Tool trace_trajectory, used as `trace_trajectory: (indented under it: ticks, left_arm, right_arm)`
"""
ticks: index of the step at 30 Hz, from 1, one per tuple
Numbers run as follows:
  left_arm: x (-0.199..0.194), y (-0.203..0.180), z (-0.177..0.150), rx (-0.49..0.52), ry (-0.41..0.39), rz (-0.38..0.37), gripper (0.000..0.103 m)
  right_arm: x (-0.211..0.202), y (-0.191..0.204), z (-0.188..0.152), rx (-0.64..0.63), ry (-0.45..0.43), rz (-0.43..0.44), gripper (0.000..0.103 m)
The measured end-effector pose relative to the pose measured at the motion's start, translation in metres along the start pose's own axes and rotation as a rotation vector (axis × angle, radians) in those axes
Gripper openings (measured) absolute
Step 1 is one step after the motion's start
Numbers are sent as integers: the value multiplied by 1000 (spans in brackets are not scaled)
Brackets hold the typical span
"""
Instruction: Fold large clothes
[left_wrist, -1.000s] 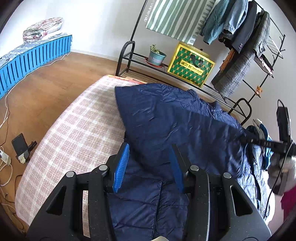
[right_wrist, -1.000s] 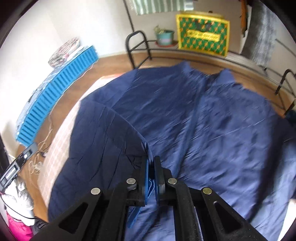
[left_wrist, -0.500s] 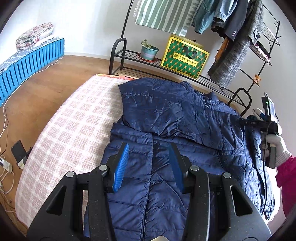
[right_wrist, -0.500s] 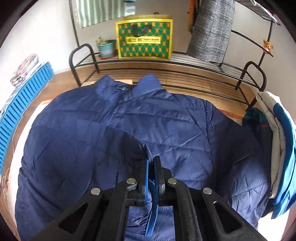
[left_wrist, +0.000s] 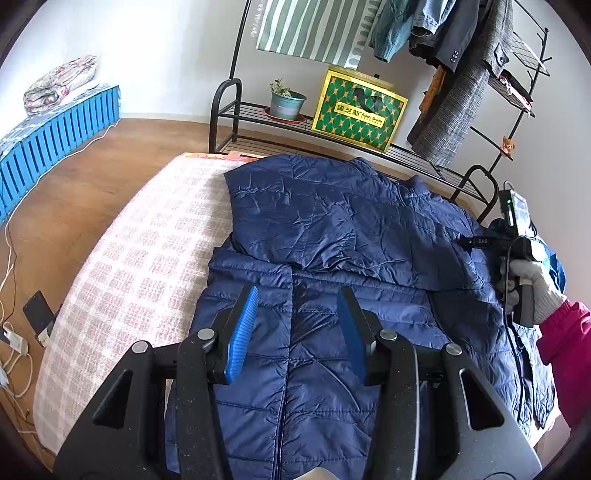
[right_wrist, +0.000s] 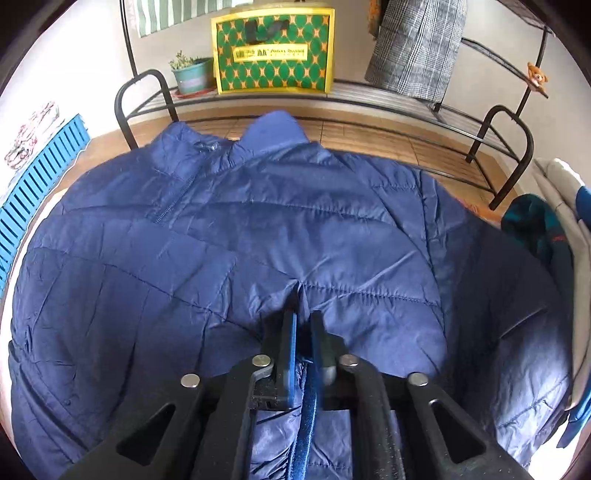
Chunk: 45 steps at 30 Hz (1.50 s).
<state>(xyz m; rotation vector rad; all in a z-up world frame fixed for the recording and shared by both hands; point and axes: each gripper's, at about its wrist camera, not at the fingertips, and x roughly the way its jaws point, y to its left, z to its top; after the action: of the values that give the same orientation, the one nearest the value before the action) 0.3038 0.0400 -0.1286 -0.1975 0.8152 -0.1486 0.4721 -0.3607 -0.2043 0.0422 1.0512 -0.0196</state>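
Left wrist view: navy quilted jacket (left_wrist: 332, 258) lies spread on the checked bed cover (left_wrist: 147, 258), filling its right side up to the far edge; one sleeve is folded across the chest. Left gripper (left_wrist: 295, 332) hovers over the lower front, fingers spread, holding nothing. On the black rack shelf (left_wrist: 406, 151) beyond the far edge: a pot (left_wrist: 287, 105) containing a small plant, and a green-and-gold gift bag (left_wrist: 358, 110), contents not visible.

Right wrist view: right gripper (right_wrist: 303, 325) is pressed together, pinching a fold of the jacket (right_wrist: 258, 229) near its right side. Same pot (right_wrist: 192, 75) and gift bag (right_wrist: 273, 48) on the shelf.
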Motion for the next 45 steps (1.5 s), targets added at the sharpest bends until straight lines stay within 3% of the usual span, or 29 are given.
trace_trajectory:
  ticks: [1,6,10,13,21,30,35,38,45]
  left_arm:
    - [-1,-2,0,6,-2,0,44]
    - [-15,-17,-4,55,-39,-7,44]
    - [-27,-35,-9,107,-58,-30,44]
    - [-37,-54,-16,154,-71,-60,44]
    - [-70,-116,-39,253,-90,-218,44]
    - [-99,-219,-73,417,-31,-401,44]
    - [-99,-288,-101,498,56,-528,44]
    - [-88,-339,-129,555,153,-609,44]
    - [-75,-448,-207,731,337,-724,44]
  right_arm:
    - [-10,-1,-1,5,-21,12,30]
    - [-65,-5,-11,33,-97,54,32]
    - [-121,-3,-28,23,-171,46,45]
    - [-167,-5,-49,14,-214,41,46]
    - [-288,-42,-134,53,-314,24,47]
    - [-376,-113,-243,191,-363,-58,51]
    - [-400,-152,-304,288,-368,-128,51]
    - [-411,-172,-333,344,-365,-152,51]
    - [-437,-206,-376,436,-392,-195,51]
